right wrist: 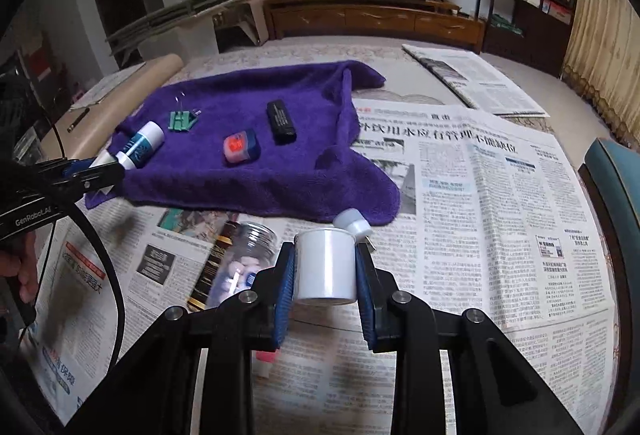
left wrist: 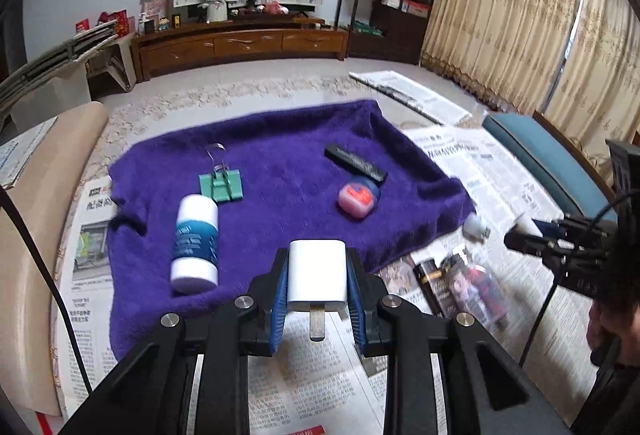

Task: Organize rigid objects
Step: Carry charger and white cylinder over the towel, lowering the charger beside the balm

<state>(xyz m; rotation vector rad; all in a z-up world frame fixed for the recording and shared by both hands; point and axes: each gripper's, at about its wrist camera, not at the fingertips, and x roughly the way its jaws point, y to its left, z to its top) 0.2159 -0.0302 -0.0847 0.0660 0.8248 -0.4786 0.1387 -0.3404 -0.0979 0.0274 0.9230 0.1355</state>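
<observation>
Jaws of the left gripper [left wrist: 316, 285] clamp a white charger plug [left wrist: 318, 275], its metal prong pointing back toward the camera; the right gripper [right wrist: 326, 271] jaws pinch a white plastic jar [right wrist: 326, 267]. Beyond them on the newspaper-covered desk [right wrist: 500, 195], a purple towel [left wrist: 280, 163] carries a blue-labelled bottle [left wrist: 195, 245], black bar [left wrist: 355, 162], green binder clip [left wrist: 222, 187] and pink-lidded tub [left wrist: 357, 198].

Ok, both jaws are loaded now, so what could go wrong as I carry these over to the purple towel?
1. The white plug adapter sits between the left gripper pads with its prong pointing back; it could twist out.
2. The smooth white plastic jar in the right gripper is round, so it may slip.
3. The purple towel already holds the white-and-blue bottle and pink tin; a careless drop could knock them.
</observation>
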